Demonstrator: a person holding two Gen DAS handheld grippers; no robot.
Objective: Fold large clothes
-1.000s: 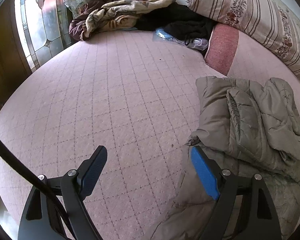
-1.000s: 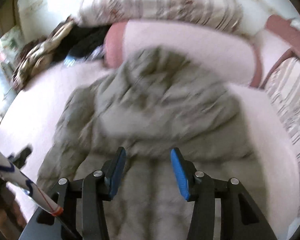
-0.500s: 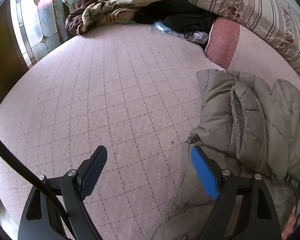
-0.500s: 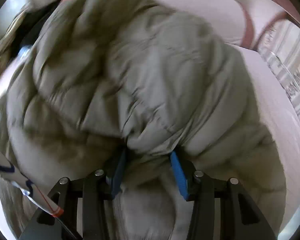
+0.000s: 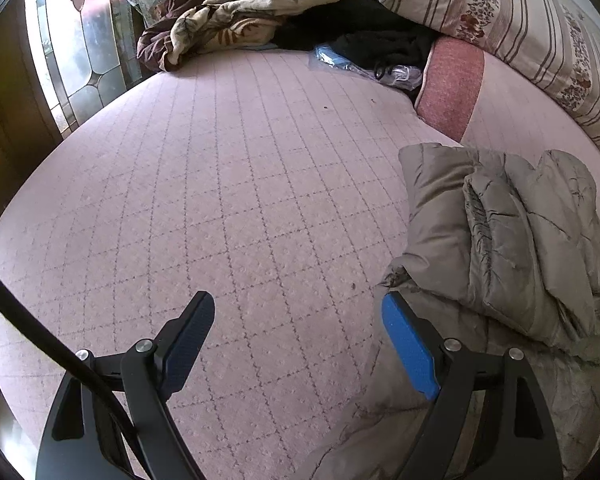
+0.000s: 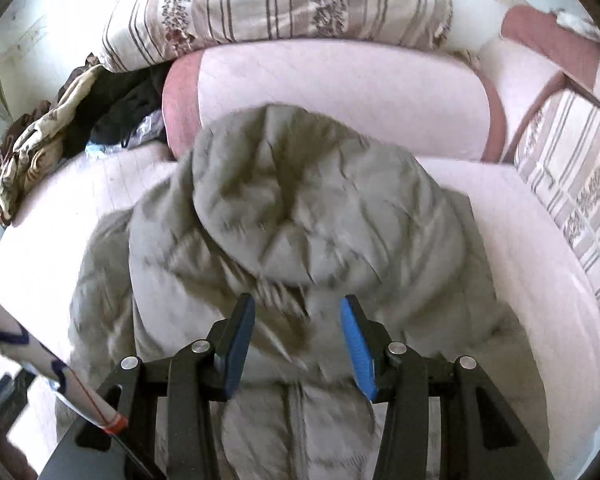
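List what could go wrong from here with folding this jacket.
The puffy jacket is bulky, so its folded-over top may spring back open once let go. The right tongs hover over it with nothing gripped, and the view is blurred; a hurried grab could pinch one layer only. The left tongs stand open beside the jacket's edge and could snag it.

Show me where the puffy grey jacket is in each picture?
Left wrist view: the puffy grey jacket lies at the right edge, beside the left gripper's blue pad.
Right wrist view: the jacket fills the middle, just past the right gripper.
Shared landmark: the striped pillow behind it.
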